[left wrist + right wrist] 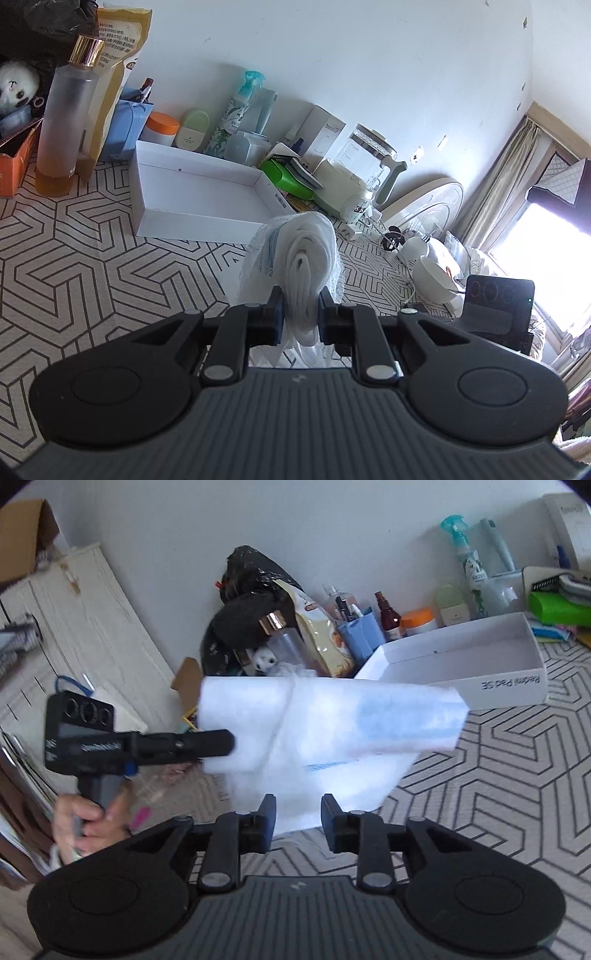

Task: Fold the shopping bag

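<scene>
The left tool (300,314) pinches a rolled white plastic shopping bag (301,258), its coiled end facing the camera, above the table (74,266) with its geometric-patterned cloth. Beyond the bag lies an open white box (195,192); a frosted bottle (66,118) stands far left

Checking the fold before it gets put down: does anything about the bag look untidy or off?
Mostly neat: the left gripper pinches the folded shopping bag by one end. But a loose layer hangs below the bundle, in front of the open right gripper, so it isn't tucked in.
</scene>
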A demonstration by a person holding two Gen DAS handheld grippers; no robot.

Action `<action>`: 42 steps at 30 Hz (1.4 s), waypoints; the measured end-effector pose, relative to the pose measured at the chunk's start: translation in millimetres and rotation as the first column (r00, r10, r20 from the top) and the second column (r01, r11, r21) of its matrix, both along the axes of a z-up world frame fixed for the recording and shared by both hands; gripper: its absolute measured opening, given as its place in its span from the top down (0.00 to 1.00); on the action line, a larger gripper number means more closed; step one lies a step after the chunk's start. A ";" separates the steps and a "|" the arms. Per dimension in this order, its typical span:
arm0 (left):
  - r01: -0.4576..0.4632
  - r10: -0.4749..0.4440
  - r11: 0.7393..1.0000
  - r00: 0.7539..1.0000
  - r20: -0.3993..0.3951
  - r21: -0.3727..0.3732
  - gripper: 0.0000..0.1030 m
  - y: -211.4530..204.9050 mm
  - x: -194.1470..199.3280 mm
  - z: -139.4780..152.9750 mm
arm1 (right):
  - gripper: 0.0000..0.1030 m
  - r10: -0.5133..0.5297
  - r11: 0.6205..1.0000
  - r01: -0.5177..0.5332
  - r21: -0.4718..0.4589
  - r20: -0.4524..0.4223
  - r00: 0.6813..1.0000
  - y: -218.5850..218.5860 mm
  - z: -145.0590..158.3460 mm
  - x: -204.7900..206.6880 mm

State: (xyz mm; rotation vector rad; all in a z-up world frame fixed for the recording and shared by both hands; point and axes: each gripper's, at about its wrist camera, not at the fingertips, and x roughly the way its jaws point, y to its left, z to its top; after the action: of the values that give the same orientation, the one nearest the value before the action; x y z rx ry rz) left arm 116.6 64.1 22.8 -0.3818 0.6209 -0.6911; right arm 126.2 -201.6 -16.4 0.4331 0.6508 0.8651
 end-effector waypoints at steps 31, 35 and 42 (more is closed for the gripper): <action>-0.012 0.002 0.986 0.998 -0.059 -0.167 0.84 11.5 6.5 -13.8 | 0.99 -0.086 0.958 0.090 -0.274 0.027 0.996 23.7 -19.2 -1.5; -0.008 -0.003 0.988 0.997 -0.073 -0.155 0.84 14.9 2.2 -16.1 | 0.99 -0.164 0.933 0.179 -0.311 0.074 0.984 17.5 -18.4 -1.3; 0.009 -0.019 0.992 0.997 -0.076 -0.127 0.84 18.0 -7.3 -20.3 | 0.94 -0.240 0.904 0.263 -0.337 0.107 0.965 5.3 -18.7 3.3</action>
State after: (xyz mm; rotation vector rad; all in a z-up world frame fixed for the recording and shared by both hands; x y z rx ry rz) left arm 109.3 82.1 2.5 -0.5245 0.6550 -0.7344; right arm 129.5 -196.3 -35.2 0.1618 0.6581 0.5000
